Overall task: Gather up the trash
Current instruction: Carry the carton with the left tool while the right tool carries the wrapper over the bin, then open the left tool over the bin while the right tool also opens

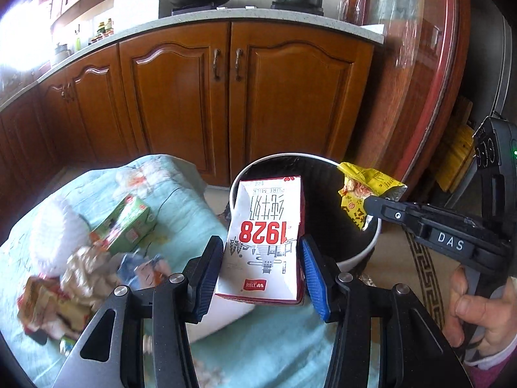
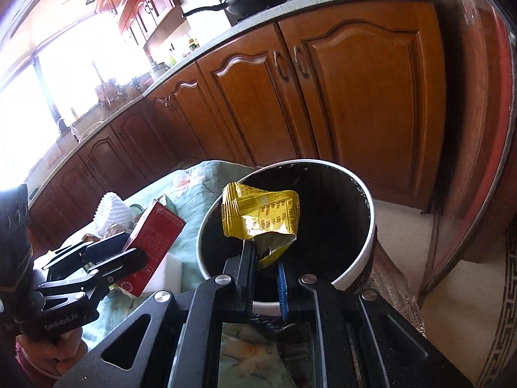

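My left gripper point(image 1: 260, 245) is shut on a white and red milk carton point(image 1: 266, 232) marked 1928, held at the near rim of the white trash bin point(image 1: 365, 252) with its black liner. The carton shows red-sided in the right wrist view point(image 2: 152, 242), in the left gripper point(image 2: 132, 252). My right gripper point(image 2: 266, 252) is shut on a crumpled yellow wrapper point(image 2: 261, 216), held over the bin's point(image 2: 362, 258) opening. It also shows in the left wrist view point(image 1: 368, 190), at the right gripper's tip point(image 1: 371, 203).
Left of the bin, a light blue cloth point(image 1: 181, 190) holds a green carton point(image 1: 129, 223), a white foam net point(image 1: 55, 236) and crumpled wrappers point(image 1: 64, 294). Wooden kitchen cabinets point(image 1: 226, 97) stand behind. A glass door with a red frame point(image 1: 429, 64) is at the right.
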`<action>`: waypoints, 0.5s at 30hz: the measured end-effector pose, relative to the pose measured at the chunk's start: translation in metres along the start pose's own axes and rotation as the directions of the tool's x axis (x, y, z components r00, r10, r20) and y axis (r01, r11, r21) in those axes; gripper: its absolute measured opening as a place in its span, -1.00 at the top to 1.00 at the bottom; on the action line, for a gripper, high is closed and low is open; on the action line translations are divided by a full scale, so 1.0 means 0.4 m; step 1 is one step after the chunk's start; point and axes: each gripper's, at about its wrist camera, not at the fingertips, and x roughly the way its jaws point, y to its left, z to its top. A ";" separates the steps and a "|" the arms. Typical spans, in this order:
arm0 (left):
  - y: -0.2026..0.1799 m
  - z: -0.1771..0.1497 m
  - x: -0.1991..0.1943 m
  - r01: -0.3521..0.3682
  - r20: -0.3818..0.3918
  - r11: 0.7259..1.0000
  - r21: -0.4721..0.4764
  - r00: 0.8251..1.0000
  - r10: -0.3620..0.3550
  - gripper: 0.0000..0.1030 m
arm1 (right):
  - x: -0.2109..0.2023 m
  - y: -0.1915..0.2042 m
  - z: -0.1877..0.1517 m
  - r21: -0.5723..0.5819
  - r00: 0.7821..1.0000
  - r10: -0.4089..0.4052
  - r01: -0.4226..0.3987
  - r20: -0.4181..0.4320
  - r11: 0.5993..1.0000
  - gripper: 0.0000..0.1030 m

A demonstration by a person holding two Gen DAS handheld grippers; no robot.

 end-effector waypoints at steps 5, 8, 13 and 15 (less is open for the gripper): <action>-0.021 0.054 0.078 -0.001 -0.042 1.000 0.013 0.999 0.002 0.08 | 0.031 -0.037 0.025 0.015 1.000 -0.008 0.008 -0.029 1.000 0.78; -0.041 0.081 0.127 -0.006 -0.063 1.000 0.024 0.998 0.007 0.08 | 0.049 -0.051 0.036 0.016 0.999 -0.013 0.013 -0.045 1.000 0.77; -0.053 0.104 0.187 -0.012 -0.090 0.999 0.035 0.996 0.015 0.08 | 0.076 -0.073 0.038 0.017 0.997 -0.022 0.024 -0.076 1.000 0.77; -0.062 0.105 0.208 -0.010 -0.100 0.999 0.034 0.995 0.014 0.07 | 0.087 -0.083 0.044 0.021 0.996 -0.023 0.025 -0.085 0.999 0.75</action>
